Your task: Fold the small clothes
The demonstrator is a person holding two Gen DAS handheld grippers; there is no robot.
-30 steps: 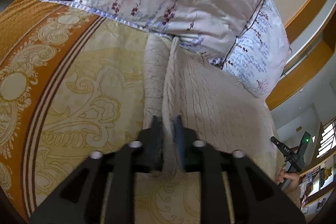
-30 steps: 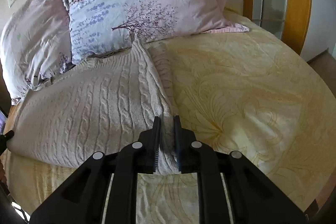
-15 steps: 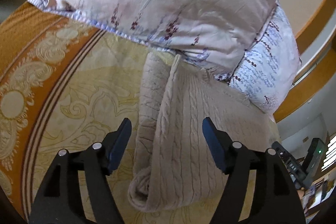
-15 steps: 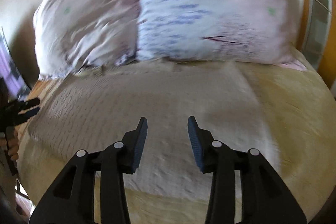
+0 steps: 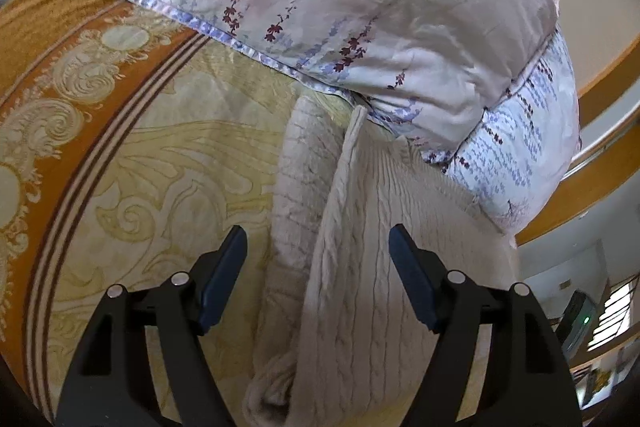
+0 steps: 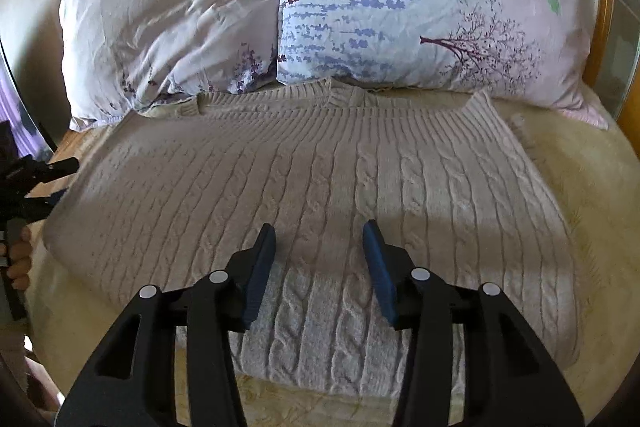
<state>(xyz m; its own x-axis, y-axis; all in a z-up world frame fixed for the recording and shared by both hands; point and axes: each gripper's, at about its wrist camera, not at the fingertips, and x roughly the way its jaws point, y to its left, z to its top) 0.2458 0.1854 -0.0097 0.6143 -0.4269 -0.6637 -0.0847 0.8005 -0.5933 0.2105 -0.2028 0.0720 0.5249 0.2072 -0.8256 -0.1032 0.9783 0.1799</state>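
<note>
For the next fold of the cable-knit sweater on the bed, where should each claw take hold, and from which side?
Probably at the two near hem corners. The cable-knit sweater lies flat, collar toward the pillows, hem nearest. The right claw, open, hovers over mid-hem and would shift right to that corner, coming in low from the hem side. The left claw, open, straddles the rolled left edge and can pinch it there.

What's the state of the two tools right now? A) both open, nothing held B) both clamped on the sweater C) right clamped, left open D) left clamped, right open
A: the left tool and the right tool both show their blue pads spread wide apart, with the cable-knit sweater lying on the bedspread below and nothing pinched between them.
</note>
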